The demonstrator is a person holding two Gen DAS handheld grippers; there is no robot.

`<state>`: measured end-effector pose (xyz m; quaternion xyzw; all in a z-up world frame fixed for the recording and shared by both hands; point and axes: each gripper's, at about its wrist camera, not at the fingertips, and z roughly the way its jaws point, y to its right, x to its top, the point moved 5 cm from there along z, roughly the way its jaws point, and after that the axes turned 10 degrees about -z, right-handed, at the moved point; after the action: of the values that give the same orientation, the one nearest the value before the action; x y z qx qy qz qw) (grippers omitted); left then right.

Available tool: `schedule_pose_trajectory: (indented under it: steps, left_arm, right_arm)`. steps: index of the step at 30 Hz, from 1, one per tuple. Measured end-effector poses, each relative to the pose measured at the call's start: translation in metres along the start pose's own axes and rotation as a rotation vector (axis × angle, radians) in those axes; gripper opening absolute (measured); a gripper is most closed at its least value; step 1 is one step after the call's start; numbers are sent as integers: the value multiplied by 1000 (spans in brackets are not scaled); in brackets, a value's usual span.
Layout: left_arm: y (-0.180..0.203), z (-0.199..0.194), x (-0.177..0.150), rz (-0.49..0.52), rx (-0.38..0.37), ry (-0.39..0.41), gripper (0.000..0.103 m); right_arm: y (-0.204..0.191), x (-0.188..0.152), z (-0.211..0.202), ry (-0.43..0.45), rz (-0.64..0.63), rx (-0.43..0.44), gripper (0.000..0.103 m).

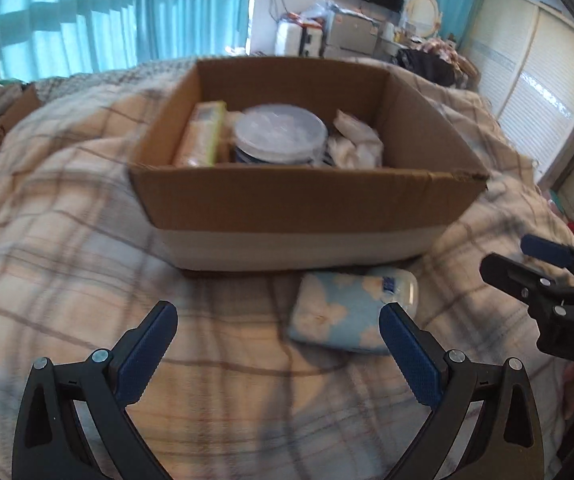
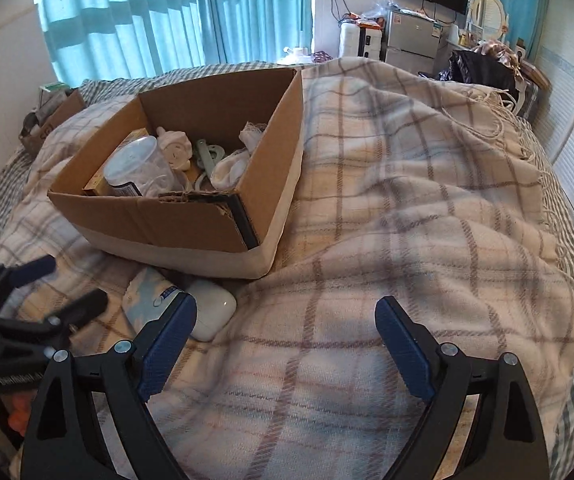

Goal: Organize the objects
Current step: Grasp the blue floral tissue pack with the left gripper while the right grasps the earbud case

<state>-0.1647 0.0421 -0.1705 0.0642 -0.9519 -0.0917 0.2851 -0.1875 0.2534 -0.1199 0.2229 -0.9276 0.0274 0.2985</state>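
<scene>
Cardboard box (image 2: 191, 216) with jar (image 2: 139, 168), socks (image 2: 229, 170)

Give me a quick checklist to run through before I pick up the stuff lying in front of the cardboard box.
1. Left tongs open and empty: ok.
2. Right tongs open and empty: ok.
3. Blue flowered pack clear of the cardboard box and free to take: ok, it lies on the plaid blanket just in front of the box.
4. White case reachable: ok, beside the pack, by the right tongs' left finger.
5. Room left in the box: cannot tell for sure; a clear-lidded tub, a carton and white cloth already fill much of it.
6. Two tongs clear of each other: ok, close but apart.
</scene>
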Motion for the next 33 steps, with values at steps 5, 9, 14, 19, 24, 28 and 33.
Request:
schedule_pose_trajectory:
  steps: [5,9,14,19,24,28,33]
  left_arm:
    - [18,22,-18,70,-9,-63,103]
    - [27,30,-19,88,-27,-63,101]
    - [41,39,-28,138,-71,-99,71]
    - [34,17,-26,114,-85,-64,56]
    - [18,-14,-11,101,-49,7,27]
    - [3,-21,-5,94,-28,39,27]
    - [-11,-18,3,61,-36,31,30]
  right_arm:
    - [0,0,2,-11,14,1,91]
    - [-1,-1,6,-26,12,-5,91]
    - [-3,-2,8,-35,7,-18,91]
    - [-5,-3,9,-38,-11,-34,91]
    - [-12,-1,7,-39,-49,-51,91]
    - [-28,5,7,-50,-128,-62,91]
    - [-54,13,26,-122,-223,-60,91]
